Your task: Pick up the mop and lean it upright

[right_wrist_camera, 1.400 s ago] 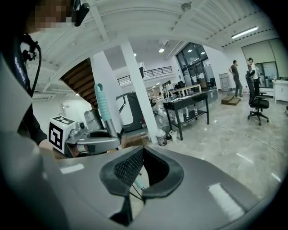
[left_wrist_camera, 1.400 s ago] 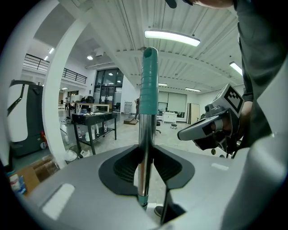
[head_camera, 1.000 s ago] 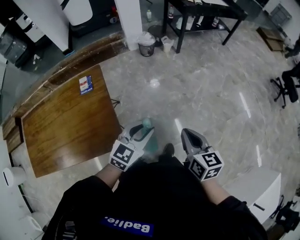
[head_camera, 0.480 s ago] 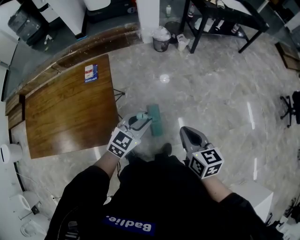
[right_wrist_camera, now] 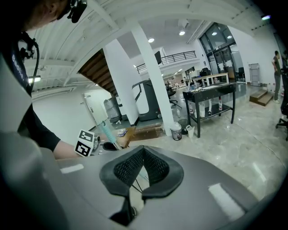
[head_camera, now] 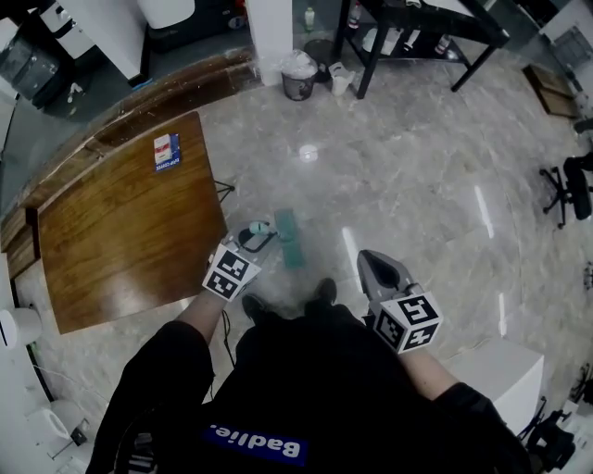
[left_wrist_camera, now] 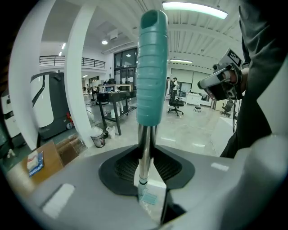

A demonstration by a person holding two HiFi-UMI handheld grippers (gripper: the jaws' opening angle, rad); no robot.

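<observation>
The mop stands nearly upright on the floor. Its teal head (head_camera: 288,238) lies flat on the tiles, and the teal grip (left_wrist_camera: 152,67) rises above my left gripper (left_wrist_camera: 145,173). That gripper is shut on the mop's metal pole (left_wrist_camera: 144,148) just under the grip. From the head view, the left gripper (head_camera: 248,243) sits beside the wooden table's corner with the grip's top (head_camera: 257,228) poking out of it. My right gripper (head_camera: 375,268) hovers to the right, shut and holding nothing; in the right gripper view its pads (right_wrist_camera: 143,152) meet, with the mop grip (right_wrist_camera: 108,132) far to its left.
A wooden table (head_camera: 120,222) stands left of the mop. A trash bin (head_camera: 297,79), a white pillar (head_camera: 269,28) and a black shelf table (head_camera: 417,28) are at the far side. An office chair (head_camera: 574,180) is at right, a white cabinet (head_camera: 505,370) near right.
My left gripper has sunk and shifted left with the mop in it, closer to the table corner. The mop head now shows fully beyond it. The right gripper has hardly moved.
</observation>
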